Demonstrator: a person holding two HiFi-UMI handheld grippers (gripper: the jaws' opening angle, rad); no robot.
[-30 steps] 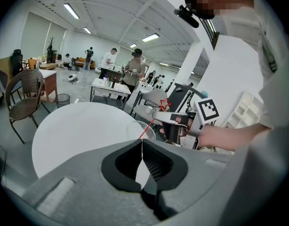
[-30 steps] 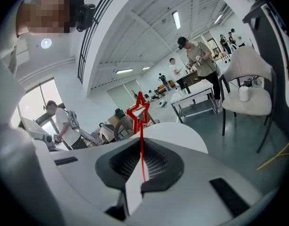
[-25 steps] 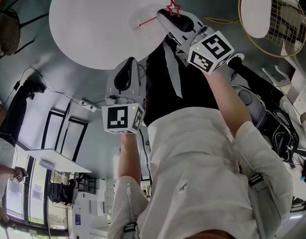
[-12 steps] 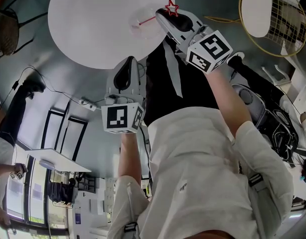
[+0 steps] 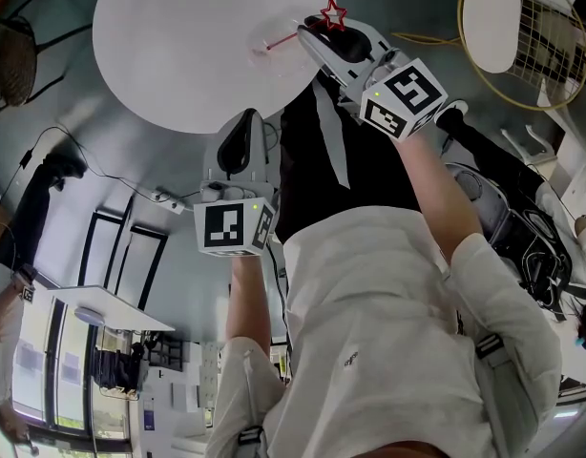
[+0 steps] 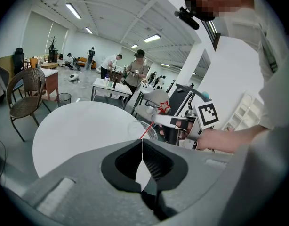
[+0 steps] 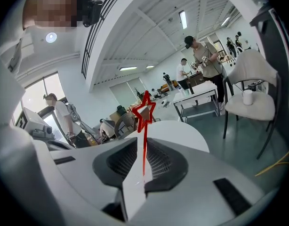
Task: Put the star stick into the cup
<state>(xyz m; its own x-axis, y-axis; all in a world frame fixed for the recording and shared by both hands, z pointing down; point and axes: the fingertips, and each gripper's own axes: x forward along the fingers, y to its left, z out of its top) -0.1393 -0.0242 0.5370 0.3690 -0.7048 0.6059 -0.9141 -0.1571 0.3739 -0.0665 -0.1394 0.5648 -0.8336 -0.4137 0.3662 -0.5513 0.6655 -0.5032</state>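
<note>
Star stick (image 5: 283, 40) first, from the head view: it slants from its red star near the edge of the round white bench (image 5: 178, 46) down to the clear cup (image 5: 262, 46), and its lower end looks to be at or in the cup's mouth. The right hand-held gripper (image 5: 310, 29) has it by the upper part, just under the star. The left hand-held gripper (image 5: 243, 117) hangs back off the bench edge, well apart from both.

From the left gripper view, the left hand-held gripper (image 6: 142, 142) has its jaws together with nothing between them. Beyond them the cup (image 6: 135, 128) stands upright on the bench (image 6: 78, 135), and the star stick (image 6: 147, 131) leans out of it towards the right hand-held gripper (image 6: 158, 119) — so we judge that the tip is already inside.

From the right gripper view, the star stick (image 7: 144, 145) stands upright between the jaws of the right hand-held gripper (image 7: 143, 166), star above the tips. The jaws are opening and the pads look just clear of the shaft.

We take this to be the release, the last step. The next move calls for letting the jaws part fully, then drawing the right hand-held gripper back and up along its own line — without catching the star or nudging the cup.
</note>
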